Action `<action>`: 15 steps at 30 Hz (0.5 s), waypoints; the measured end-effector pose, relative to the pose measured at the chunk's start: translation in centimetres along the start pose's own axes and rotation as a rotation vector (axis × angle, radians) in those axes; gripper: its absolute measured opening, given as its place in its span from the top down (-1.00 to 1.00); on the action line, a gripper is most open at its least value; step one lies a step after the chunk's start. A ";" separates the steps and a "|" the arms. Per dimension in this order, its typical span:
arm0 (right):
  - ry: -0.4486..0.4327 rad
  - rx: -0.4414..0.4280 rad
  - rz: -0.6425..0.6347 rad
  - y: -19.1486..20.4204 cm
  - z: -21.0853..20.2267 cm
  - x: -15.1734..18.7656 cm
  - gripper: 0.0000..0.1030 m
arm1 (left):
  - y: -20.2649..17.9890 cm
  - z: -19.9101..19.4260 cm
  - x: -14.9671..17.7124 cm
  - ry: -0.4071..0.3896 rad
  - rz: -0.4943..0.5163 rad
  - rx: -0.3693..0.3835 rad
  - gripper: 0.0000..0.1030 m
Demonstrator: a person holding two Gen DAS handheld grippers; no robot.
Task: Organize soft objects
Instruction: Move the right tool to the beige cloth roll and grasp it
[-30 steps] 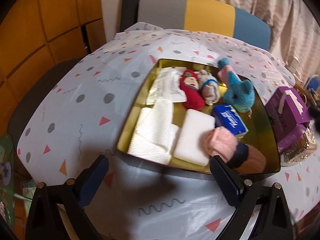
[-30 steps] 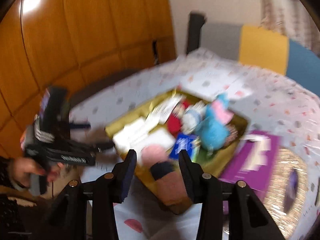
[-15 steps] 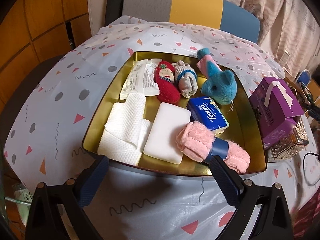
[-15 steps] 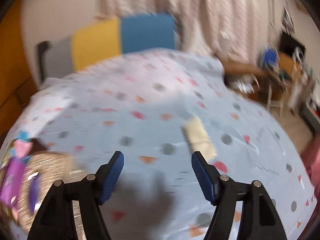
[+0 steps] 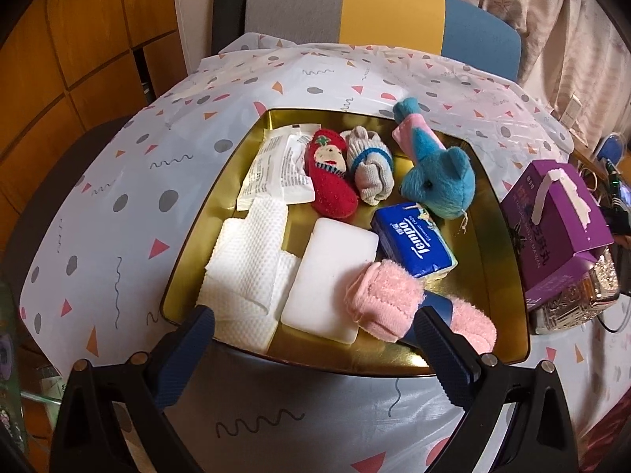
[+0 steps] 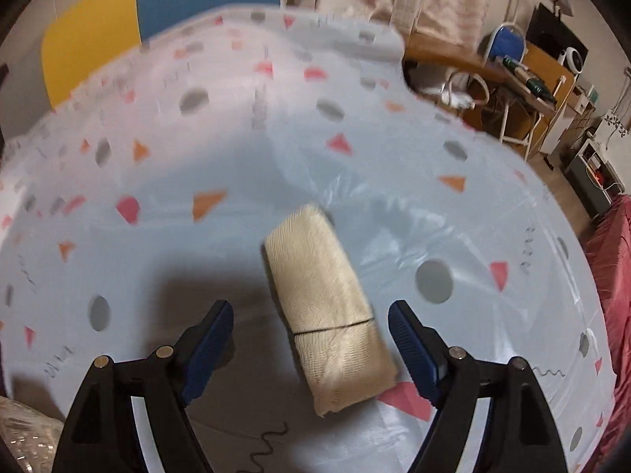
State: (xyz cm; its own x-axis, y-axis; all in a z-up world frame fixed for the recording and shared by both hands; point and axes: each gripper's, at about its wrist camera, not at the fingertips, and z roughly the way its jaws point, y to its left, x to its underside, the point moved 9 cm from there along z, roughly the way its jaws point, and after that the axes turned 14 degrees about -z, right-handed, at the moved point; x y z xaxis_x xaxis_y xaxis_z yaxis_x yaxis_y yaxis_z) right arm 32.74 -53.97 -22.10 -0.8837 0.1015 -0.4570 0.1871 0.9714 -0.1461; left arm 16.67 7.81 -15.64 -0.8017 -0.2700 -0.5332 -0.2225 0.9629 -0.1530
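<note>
In the left wrist view a gold tray (image 5: 501, 244) holds several soft items: a folded white cloth (image 5: 244, 268), a white sponge (image 5: 331, 276), a pink fuzzy sock roll (image 5: 386, 299), a blue tissue pack (image 5: 414, 240), a red sock (image 5: 331, 173), a grey sock (image 5: 370, 165) and a blue plush animal (image 5: 437, 173). My left gripper (image 5: 311, 339) hangs open over the tray's near rim, holding nothing. In the right wrist view a cream rolled cloth (image 6: 327, 299) lies on the patterned tablecloth. My right gripper (image 6: 311, 335) is above it, jaws opening, the roll between them untouched.
A purple box (image 5: 556, 220) rests on a glittery container (image 5: 579, 295) just right of the tray. A grey, yellow and blue chair back (image 5: 374, 19) stands behind the table. Beyond the table's right edge are a wooden desk (image 6: 528, 67) and a red fabric (image 6: 615, 268).
My right gripper swung away from the tray to the right side of the table, widened, and now hangs over the cream roll. The pink sock roll lies in the tray. The left gripper shifted only slightly.
</note>
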 end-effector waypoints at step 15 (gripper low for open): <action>-0.182 -0.125 0.053 2.4 -7.7 3.3 0.17 | 0.8 -1.3 -0.5 -0.043 0.000 -0.008 -0.97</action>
State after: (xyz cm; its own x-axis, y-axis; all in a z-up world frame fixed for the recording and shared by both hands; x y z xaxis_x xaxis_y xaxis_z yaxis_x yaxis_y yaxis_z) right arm 26.95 -49.63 -17.18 -0.7797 0.1240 -0.6137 0.1668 0.9859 -0.0128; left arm 16.14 8.72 -14.42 -0.7775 -0.2695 -0.5682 -0.2265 0.9629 -0.1467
